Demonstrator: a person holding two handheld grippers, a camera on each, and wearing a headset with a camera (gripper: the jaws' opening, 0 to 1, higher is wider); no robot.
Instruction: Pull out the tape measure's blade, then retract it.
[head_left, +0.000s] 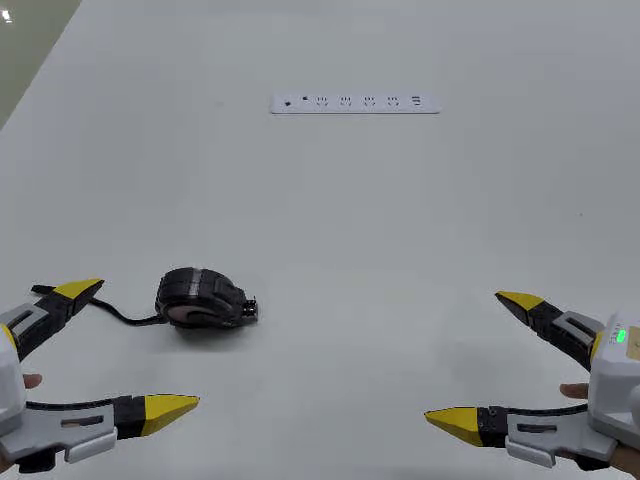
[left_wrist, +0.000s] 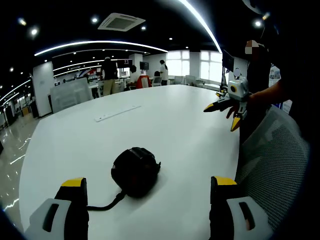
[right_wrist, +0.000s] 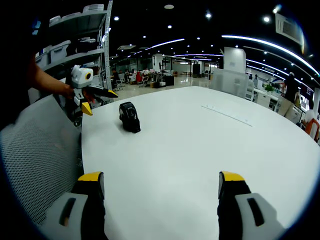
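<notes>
1. In the head view the bottom edge cuts off the bodies of both grippers. The tape measure's blade cannot be made out. Only a small dark tab shows at the right end of the case.
2. The tape measure (head_left: 203, 298) is a black, rounded case with a grey band. It lies on the white surface (head_left: 400, 220), towards the left side. A thin black cord (head_left: 125, 316) trails from it towards the left gripper's far jaw. Whether the cord touches that jaw is unclear.
3. The left gripper (head_left: 145, 345) hovers just beside the tape measure. Its yellow-tipped jaws are spread wide and hold nothing.
4. The right gripper (head_left: 464, 355) is also spread wide and holds nothing, well apart from the tape measure.
5. A white power strip (head_left: 355, 103) lies farther back.
</notes>
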